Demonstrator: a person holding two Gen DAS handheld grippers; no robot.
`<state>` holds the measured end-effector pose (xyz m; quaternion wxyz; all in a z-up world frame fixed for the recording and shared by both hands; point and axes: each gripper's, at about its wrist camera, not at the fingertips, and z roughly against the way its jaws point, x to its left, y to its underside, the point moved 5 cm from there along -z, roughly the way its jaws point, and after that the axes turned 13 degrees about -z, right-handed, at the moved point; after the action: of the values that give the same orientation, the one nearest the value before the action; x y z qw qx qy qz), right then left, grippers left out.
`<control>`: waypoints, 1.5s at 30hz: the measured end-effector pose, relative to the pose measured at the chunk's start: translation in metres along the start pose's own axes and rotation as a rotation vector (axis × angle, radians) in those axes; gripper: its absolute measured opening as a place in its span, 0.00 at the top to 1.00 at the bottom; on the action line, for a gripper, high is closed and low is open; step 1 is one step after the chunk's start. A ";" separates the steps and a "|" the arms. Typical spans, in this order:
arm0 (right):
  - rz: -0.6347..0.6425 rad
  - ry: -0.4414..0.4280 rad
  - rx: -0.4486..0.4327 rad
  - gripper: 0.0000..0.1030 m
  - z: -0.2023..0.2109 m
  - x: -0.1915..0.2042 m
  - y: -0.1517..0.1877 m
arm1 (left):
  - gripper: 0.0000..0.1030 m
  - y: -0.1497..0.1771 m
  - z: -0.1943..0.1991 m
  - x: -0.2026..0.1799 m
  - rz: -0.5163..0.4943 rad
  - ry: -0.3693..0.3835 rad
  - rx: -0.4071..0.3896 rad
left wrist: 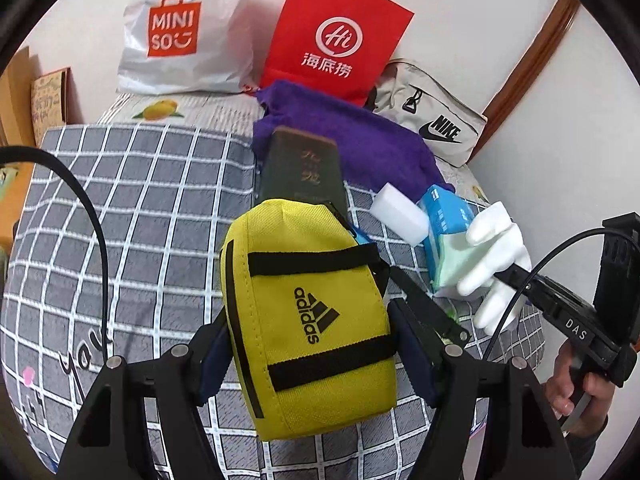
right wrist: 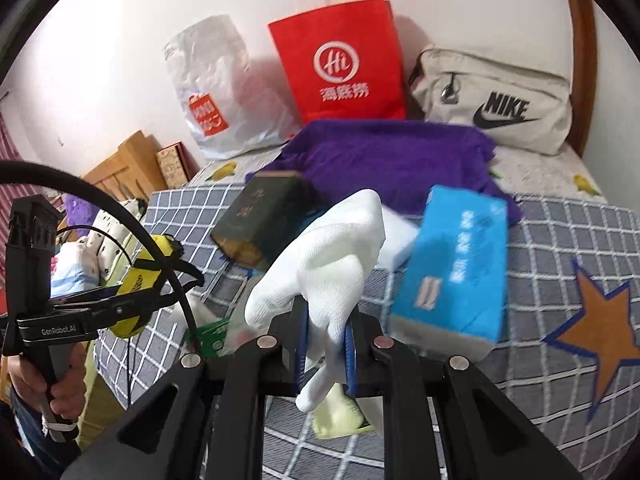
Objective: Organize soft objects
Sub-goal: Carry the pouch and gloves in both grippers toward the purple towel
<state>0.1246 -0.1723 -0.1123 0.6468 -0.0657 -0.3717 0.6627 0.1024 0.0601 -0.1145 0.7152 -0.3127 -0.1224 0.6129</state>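
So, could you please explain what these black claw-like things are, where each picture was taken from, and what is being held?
There is no robot: a person holds a hand-operated gripper in each hand, each with a fisheye camera looking along its jaws. The left camera shows the left gripper clamped on a yellow Adidas pouch. The right camera shows the right gripper shut on a white glove. On the checked bedspread lie a purple towel, a dark box, a white sponge block and a blue tissue pack. Against the wall stand a Miniso bag, a red paper bag and a Nike bag.
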 end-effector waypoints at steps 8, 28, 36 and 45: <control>-0.009 0.052 -0.025 0.85 0.006 -0.018 -0.027 | 0.31 -0.029 0.006 0.000 -0.031 -0.032 -0.023; -0.006 0.077 -0.061 0.85 -0.003 -0.038 -0.090 | 0.31 -0.105 -0.016 0.009 -0.088 -0.082 -0.053; 0.003 0.080 -0.037 0.85 -0.033 -0.044 -0.114 | 0.31 -0.131 -0.039 0.020 -0.102 -0.085 -0.050; 0.022 0.107 -0.040 0.85 -0.066 -0.049 -0.148 | 0.31 -0.170 -0.065 0.034 -0.131 -0.100 -0.060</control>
<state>0.2891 -0.2069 -0.0936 0.6568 -0.1178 -0.3490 0.6580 0.2822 0.0647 -0.0700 0.7371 -0.2944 -0.1963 0.5757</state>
